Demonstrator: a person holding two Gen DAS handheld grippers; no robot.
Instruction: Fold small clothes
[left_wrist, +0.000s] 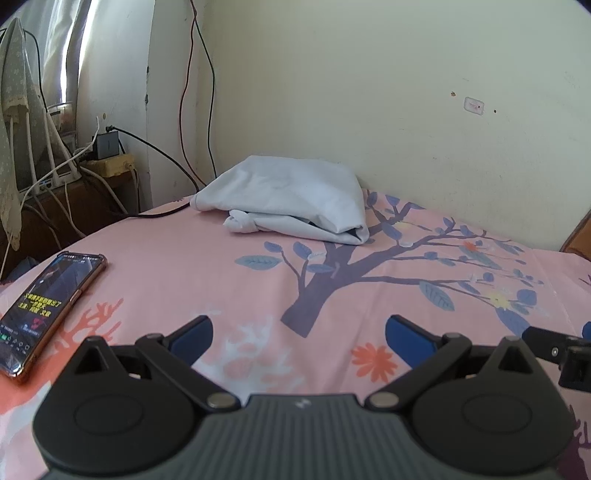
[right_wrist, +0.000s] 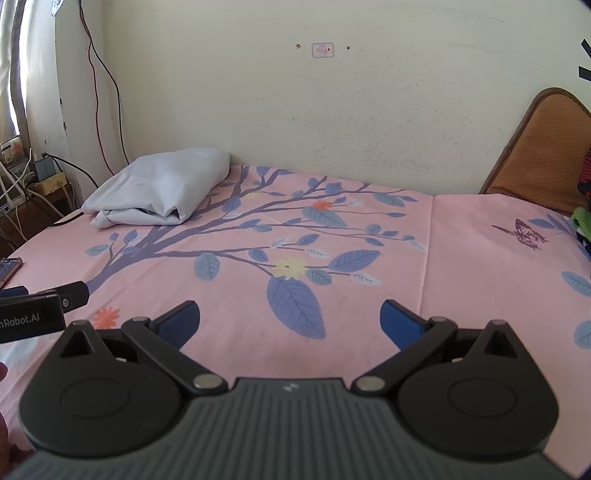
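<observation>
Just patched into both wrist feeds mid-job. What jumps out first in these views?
The pink bedsheet with its big blue tree print fills both views. A pale folded garment lies at the far side against the wall, and a phone with its screen lit lies near the bed's left edge. Both the left tongs and the right tongs are wide open above the sheet, holding nothing.

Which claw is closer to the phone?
The left claw: the phone lies on the bedsheet just beside its left finger. In the right claw view the phone is only a sliver at the left edge.
</observation>
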